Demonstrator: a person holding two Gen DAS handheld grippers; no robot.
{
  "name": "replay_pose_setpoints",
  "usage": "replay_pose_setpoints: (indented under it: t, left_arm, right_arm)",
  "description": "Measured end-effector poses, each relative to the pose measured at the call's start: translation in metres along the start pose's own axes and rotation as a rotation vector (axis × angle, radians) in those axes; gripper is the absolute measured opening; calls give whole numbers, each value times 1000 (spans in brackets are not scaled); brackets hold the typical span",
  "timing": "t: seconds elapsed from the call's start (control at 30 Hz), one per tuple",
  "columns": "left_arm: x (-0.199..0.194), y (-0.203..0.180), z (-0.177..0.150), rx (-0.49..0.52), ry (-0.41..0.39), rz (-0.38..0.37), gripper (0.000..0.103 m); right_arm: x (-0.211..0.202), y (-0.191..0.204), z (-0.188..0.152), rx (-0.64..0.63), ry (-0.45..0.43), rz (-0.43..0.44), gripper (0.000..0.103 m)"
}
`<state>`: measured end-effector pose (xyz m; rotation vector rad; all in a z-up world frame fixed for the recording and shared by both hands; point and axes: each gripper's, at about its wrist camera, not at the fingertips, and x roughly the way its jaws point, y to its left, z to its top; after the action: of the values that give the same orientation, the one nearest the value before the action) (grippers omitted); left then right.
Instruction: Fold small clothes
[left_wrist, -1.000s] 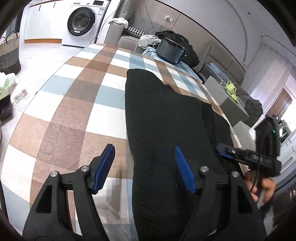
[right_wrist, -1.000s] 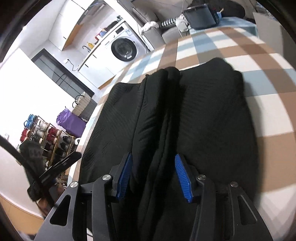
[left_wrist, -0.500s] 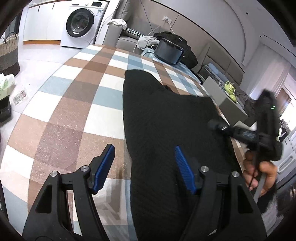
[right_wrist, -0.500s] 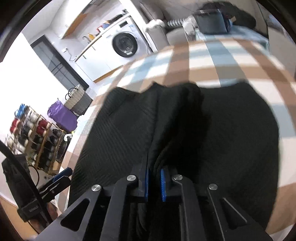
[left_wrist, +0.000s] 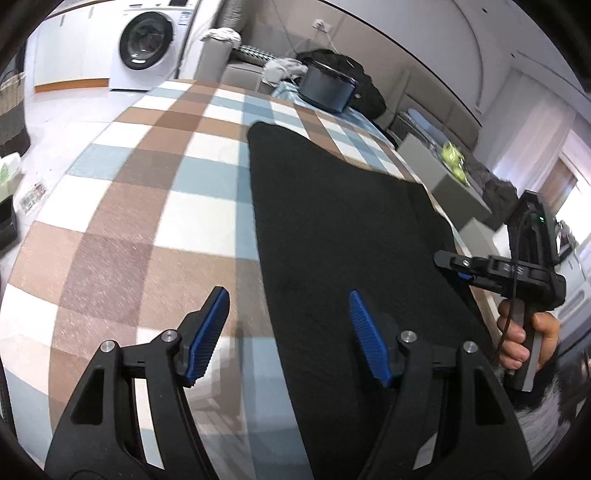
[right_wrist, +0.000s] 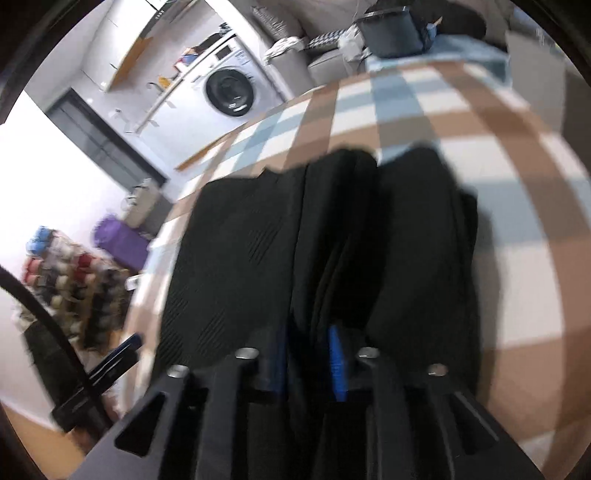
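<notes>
Black ribbed garment (left_wrist: 343, 229) – left hand-held gripper (left_wrist: 288, 332) wide, empty, right hand-held gripper (right_wrist: 308, 363) opening around fold.

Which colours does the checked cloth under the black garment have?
The cloth is checked in brown, white and light blue, clearest in the left wrist view around the garment.

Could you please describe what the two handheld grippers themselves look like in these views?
Both the left gripper and right gripper have black angular frames with triangular cut-outs, silver pivot bolts and ribbed blue finger pads. The right one has a black cable and a small green light.
</notes>
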<state>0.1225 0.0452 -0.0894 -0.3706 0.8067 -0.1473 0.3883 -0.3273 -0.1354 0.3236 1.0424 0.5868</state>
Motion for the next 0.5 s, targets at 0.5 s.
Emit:
replay_pose_setpoints:
  t: [0.5]
  left_arm:
    - [-20,-41,-45,150,30,-40,65]
  right_arm:
    - [-55,10,-108,-95,-54,46,33]
